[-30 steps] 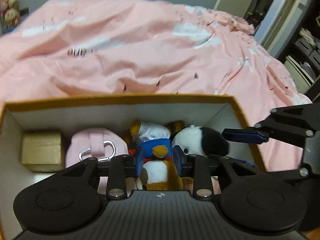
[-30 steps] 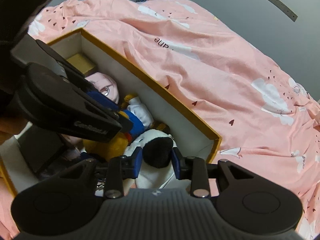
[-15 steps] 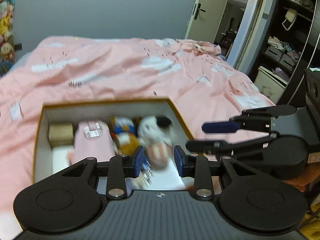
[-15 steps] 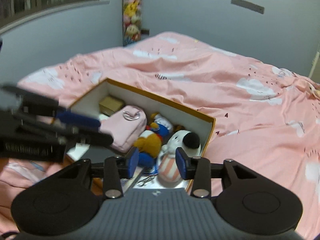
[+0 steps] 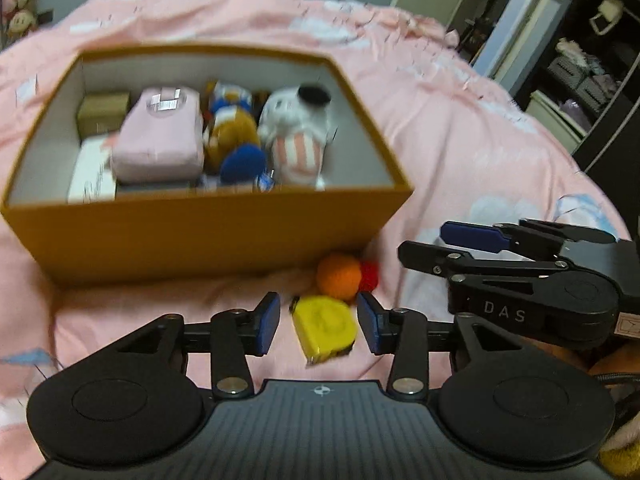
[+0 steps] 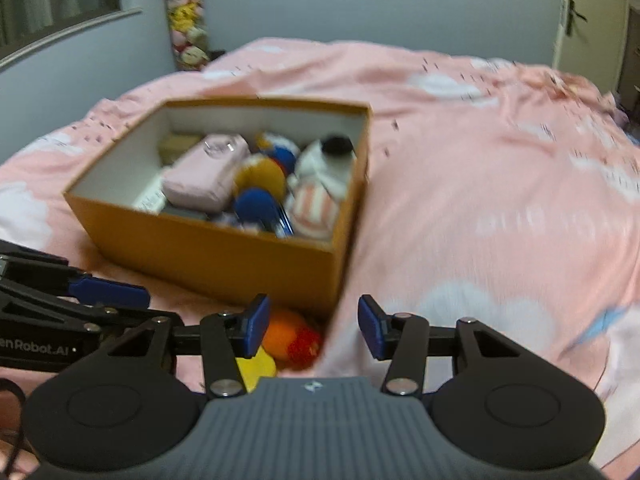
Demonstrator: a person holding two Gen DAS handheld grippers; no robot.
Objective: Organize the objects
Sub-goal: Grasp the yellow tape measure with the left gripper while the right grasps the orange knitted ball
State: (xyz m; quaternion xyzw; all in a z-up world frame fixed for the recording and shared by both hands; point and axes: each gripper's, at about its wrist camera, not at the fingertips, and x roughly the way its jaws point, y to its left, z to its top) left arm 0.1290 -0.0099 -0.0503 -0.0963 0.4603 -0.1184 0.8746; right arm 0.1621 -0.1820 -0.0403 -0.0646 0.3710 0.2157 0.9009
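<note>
Box (image 5: 208,232) of orange card sits on the pink bed (image 5: 460,132), its open top already packed: a pink pouch (image 5: 160,140), a small gold carton (image 5: 102,109) in the far left corner of the box, a brown and blue plush (image 5: 234,140) and a white plush (image 5: 298,136) with a black ear and striped body against the right wall. Packing them upright and side by side looks meant to leave no loose gaps.

What is left lies on the bed just outside the near right corner of the box: a yellow tape measure (image 5: 325,326) and, touching the box wall, an orange and red soft toy (image 5: 344,278). They are probably parked there as the next things to go in.

Left claw (image 5: 318,324) hangs over the tape measure with its blue pads either side of it but not pressing; its jaws have just been opening, so it is released, with the tape measure framed between them. That straddle suits a pinch across the flat sides.

Right claw (image 6: 310,326) is likewise released, jaws just opened, nothing gripped; the orange and red toy shows just past its left pad, beside the corner of the box. From the left wrist view it points in from the right, low over the bed, likely lining up on that toy.

Motion blur hides finer detail.
</note>
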